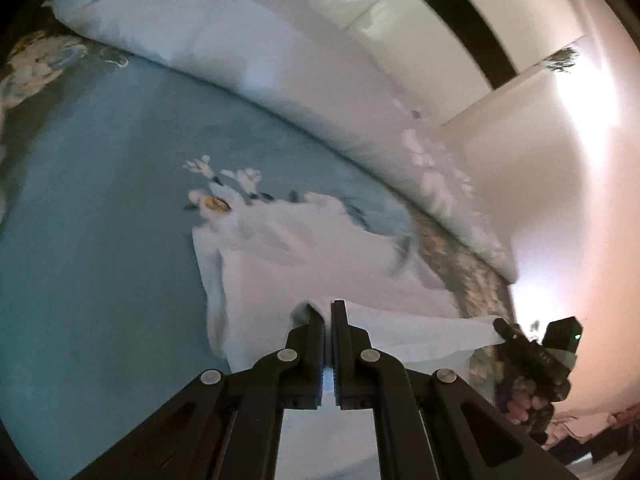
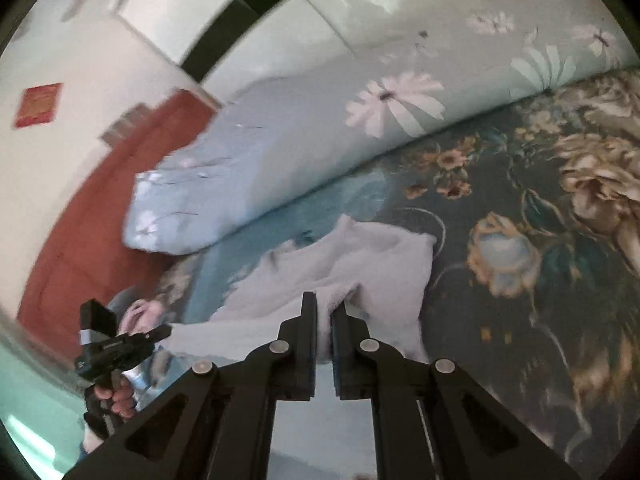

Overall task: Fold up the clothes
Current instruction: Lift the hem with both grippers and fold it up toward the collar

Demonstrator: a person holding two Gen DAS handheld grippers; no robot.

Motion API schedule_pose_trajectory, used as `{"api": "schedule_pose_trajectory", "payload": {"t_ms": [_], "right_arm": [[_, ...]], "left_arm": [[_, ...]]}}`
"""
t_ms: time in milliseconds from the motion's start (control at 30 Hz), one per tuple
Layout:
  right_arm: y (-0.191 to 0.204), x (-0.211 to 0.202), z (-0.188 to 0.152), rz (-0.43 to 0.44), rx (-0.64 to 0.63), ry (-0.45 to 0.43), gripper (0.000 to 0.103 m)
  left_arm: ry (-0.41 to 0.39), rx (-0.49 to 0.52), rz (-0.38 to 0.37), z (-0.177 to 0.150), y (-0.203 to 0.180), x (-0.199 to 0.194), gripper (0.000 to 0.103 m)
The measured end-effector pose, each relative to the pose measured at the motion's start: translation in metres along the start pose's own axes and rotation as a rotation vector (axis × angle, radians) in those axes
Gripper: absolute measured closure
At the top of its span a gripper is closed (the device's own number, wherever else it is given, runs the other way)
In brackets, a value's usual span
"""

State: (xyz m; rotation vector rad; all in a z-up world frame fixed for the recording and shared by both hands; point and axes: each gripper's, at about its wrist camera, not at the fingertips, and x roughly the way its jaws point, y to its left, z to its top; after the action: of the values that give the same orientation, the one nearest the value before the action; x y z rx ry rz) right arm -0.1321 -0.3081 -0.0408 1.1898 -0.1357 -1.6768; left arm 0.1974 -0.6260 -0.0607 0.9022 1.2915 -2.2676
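The bed (image 1: 100,168), in teal floral sheets, fills both views, with a rolled quilt (image 2: 280,128) across the upper frame. At centre lies the white garment (image 1: 312,248), rumpled and only partly doubled over. The left gripper (image 1: 327,312) and right gripper (image 2: 325,308) each have narrow jaws pinching its near edge. Folding looks barely begun; smoothing and further folds remain.
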Motion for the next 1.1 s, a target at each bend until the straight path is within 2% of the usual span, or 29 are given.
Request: {"api": "schedule_pose_trajectory", "payload": {"t_ms": [67,300,433,500,667,800,833,900,933,967,1033,1100], "right_arm": [[-0.007,0.022,0.010,-0.034,0.022,0.031,0.097],[-0.018,0.069,0.041,-0.120,0.060,0.048,0.097],[-0.021,0.094,0.045,-0.184,0.057,0.086,0.097],[-0.025,0.103,0.044,-0.203,0.061,0.102,0.097],[-0.032,0.104,0.042,-0.188,0.080,0.109,0.095],[-0.023,0.094,0.049,-0.142,0.046,0.085,0.095],[-0.019,0.093,0.052,-0.135,0.038,0.075,0.093],[-0.016,0.086,0.057,-0.108,0.039,0.048,0.079],[-0.016,0.083,0.058,-0.105,0.048,0.032,0.062],[-0.016,0.080,0.058,-0.106,0.059,0.016,0.050],[-0.018,0.077,0.058,-0.102,0.071,0.002,0.050],[-0.024,0.073,0.054,-0.111,0.088,-0.001,0.050]], "left_arm": [[0.013,-0.008,0.023,0.013,0.008,0.019,0.100],[0.002,-0.040,0.011,0.036,0.028,0.049,0.100],[0.038,-0.077,0.017,0.046,0.041,0.071,0.100],[0.046,-0.105,-0.015,0.045,0.049,0.076,0.099],[0.047,-0.195,-0.121,0.040,0.068,0.078,0.099],[0.021,-0.179,-0.111,0.049,0.058,0.068,0.097],[0.012,-0.171,-0.111,0.051,0.053,0.065,0.095],[-0.007,-0.161,-0.130,0.056,0.045,0.059,0.081],[-0.018,-0.172,-0.145,0.057,0.044,0.057,0.062],[-0.030,-0.185,-0.159,0.058,0.044,0.054,0.044],[-0.057,-0.221,-0.176,0.061,0.048,0.049,0.039],[-0.062,-0.255,-0.144,0.059,0.057,0.044,0.039]]}}
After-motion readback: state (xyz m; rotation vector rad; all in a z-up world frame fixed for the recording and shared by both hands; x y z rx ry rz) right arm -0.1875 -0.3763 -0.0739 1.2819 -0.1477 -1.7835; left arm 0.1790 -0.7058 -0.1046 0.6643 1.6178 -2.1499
